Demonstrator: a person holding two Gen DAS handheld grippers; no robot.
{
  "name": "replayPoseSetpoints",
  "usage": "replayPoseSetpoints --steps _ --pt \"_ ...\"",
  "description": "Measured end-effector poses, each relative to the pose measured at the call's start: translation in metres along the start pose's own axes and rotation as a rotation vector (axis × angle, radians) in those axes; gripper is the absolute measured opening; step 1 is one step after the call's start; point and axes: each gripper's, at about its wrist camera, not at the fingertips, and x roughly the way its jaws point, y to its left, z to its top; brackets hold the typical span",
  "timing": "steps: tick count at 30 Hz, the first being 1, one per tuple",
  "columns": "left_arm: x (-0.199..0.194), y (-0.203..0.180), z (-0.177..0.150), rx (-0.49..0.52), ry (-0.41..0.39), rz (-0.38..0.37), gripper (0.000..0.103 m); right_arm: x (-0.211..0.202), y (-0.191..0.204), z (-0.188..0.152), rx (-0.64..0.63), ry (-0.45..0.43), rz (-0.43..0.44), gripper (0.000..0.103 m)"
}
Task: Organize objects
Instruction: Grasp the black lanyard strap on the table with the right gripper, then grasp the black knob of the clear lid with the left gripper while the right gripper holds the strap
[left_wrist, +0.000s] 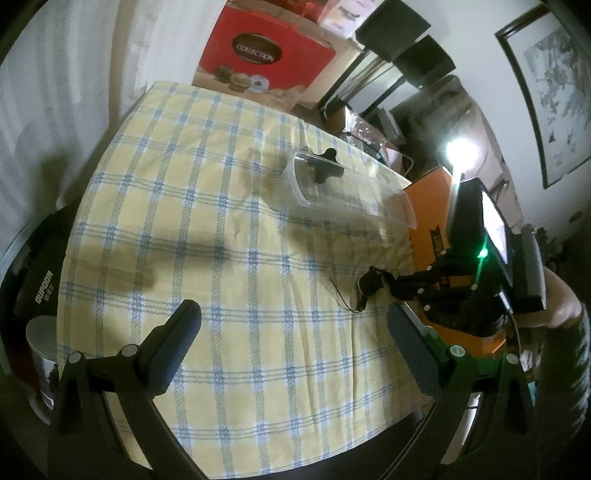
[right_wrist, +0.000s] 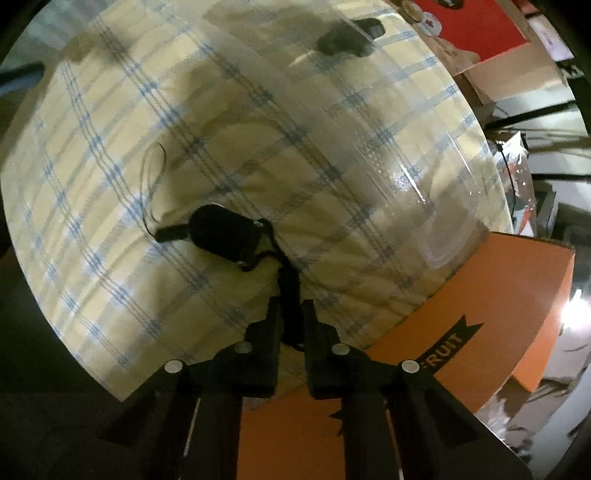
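**A:** What's nearest, and what can't you make out?

**B:** Nearest, the right gripper (right_wrist: 290, 321) points steeply down with its jaws pinched on a black strap (right_wrist: 289, 295). The strap's lower end is hidden between the fingers. It leads to a small black object (right_wrist: 223, 232) lying on the checked tablecloth (right_wrist: 110, 221); what that object is I cannot tell. A thin dark cord (right_wrist: 151, 192) loops off its far side.

**A:** And the left gripper?

**B:** The left gripper (left_wrist: 291, 336) hovers above the cloth, jaws wide, nothing between them.

**A:** Farther out?

**B:** An orange box (right_wrist: 480, 295) at the table's edge, partly cut off. Beyond it lies a clear plastic container (left_wrist: 351, 195), hard to trace against the checks, with a dark knobbed piece (left_wrist: 327, 168) at its far end. A red box (left_wrist: 269, 51) stands behind the table.
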Motion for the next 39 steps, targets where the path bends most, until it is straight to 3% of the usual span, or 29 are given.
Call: replayPoseSetpoints --steps 5,10,19,26,36,39 --pt "-0.002 0.002 0.001 -0.012 -0.004 -0.010 0.100 -0.017 -0.011 -0.013 0.161 -0.107 0.085 0.009" --pt "-0.008 -0.003 0.006 -0.010 -0.019 -0.015 0.100 -0.051 -0.015 -0.040 0.289 -0.301 0.243 0.009" --pt "-0.029 -0.035 0.041 0.030 -0.077 -0.008 0.100 -0.087 -0.005 -0.072 0.414 -0.546 0.389 0.009" --pt "-0.013 -0.063 0.087 0.064 -0.044 0.001 0.100 -0.099 -0.007 -0.092 0.527 -0.659 0.375 0.009" --pt "0.077 -0.080 0.136 0.084 0.113 0.052 0.084 -0.109 -0.023 -0.112 0.611 -0.735 0.381 0.009" --pt "0.105 -0.083 0.144 0.110 0.172 0.101 0.078 -0.115 -0.026 -0.118 0.615 -0.751 0.386 0.009"
